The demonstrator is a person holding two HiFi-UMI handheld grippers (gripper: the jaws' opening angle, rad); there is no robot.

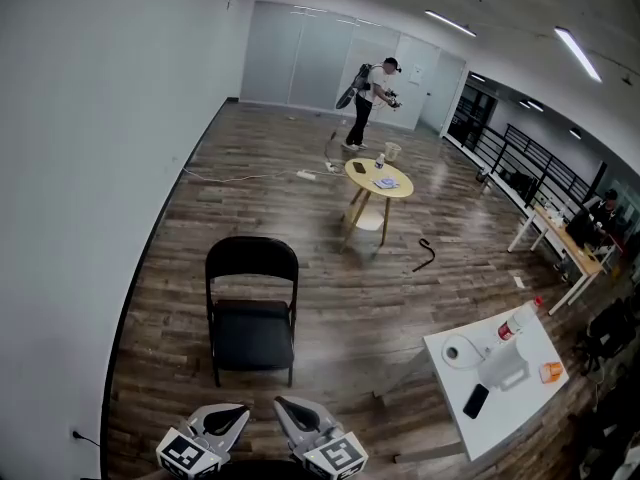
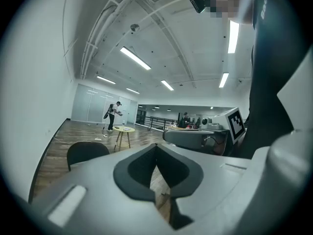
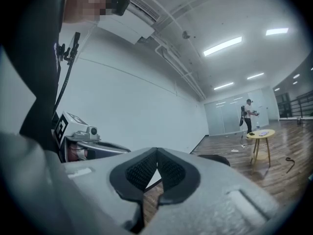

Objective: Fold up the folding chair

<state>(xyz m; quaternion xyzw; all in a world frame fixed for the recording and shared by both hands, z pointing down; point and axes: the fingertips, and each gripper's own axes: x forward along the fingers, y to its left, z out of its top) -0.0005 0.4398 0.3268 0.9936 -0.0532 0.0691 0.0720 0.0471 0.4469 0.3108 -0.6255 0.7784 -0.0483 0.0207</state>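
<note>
A black folding chair (image 1: 251, 308) stands unfolded on the wooden floor, its seat facing me. Both grippers sit low at the near edge of the head view, short of the chair and apart from it. My left gripper (image 1: 238, 417) is shut with nothing between its jaws, and so is my right gripper (image 1: 284, 407). In the left gripper view the chair's backrest (image 2: 87, 152) shows to the left of the shut jaws (image 2: 156, 151). Beyond the shut jaws (image 3: 157, 158) in the right gripper view, only the top of the chair's back (image 3: 215, 158) shows.
A white table (image 1: 497, 380) with a paper roll, a bottle and a phone stands at the right. A round yellow table (image 1: 379, 181) is farther back, with a person (image 1: 366, 101) beyond it. A white wall (image 1: 90, 168) runs along the left; a black object (image 1: 426, 257) lies on the floor.
</note>
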